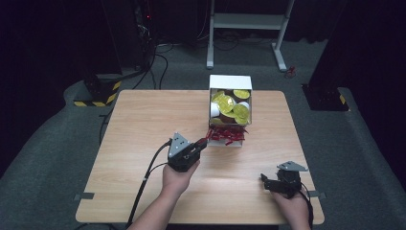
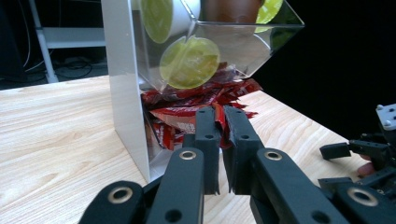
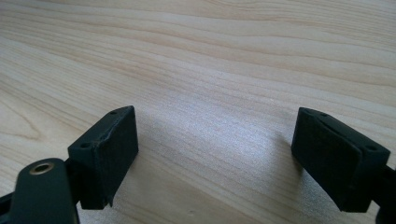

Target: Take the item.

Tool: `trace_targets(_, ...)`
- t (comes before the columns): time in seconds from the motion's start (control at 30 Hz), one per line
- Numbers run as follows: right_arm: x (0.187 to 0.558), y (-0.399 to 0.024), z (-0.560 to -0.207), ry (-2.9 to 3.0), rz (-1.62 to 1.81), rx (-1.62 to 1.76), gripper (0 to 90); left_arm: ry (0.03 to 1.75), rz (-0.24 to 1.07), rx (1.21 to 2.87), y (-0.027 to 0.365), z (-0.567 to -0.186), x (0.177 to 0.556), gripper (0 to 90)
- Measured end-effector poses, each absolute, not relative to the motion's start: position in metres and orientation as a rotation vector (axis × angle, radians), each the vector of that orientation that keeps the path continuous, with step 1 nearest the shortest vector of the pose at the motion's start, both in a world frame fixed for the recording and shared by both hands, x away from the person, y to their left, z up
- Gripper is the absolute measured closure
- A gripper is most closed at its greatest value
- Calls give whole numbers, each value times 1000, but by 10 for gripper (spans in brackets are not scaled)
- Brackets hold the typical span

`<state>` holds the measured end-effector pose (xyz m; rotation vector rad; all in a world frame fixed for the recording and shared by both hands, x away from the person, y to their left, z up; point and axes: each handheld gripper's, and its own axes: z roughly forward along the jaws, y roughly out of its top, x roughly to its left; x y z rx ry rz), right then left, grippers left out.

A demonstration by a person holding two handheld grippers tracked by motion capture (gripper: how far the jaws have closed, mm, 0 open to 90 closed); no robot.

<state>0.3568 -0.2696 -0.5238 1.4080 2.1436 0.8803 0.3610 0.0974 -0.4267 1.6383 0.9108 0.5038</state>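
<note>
Your left gripper [image 2: 223,122] pinches a red sachet [image 2: 219,116] at the dispenser [image 2: 122,93] mouth — tug sideways and neighbouring sachets spill out. Your right gripper [image 3: 215,154], well off from the dispenser, gapes empty.

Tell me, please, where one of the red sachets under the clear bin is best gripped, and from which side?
Grip a red sachet by its thin free edge, coming in level from the open front of the white dispenser. The sachets lie flat in a low tray and spill forward, and the clear bin overhangs them. The left tool is shut on one there.
</note>
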Motion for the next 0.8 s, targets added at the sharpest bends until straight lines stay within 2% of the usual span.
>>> trace_targets(0.33, 356, -269, -524, 2143, 880, 1407, 150, 904, 510, 1634, 105, -418, 350, 849)
trace_targets(0.8, 356, -269, -524, 2144, 879, 1406, 150, 931, 490, 1628, 126, -426, 348, 848)
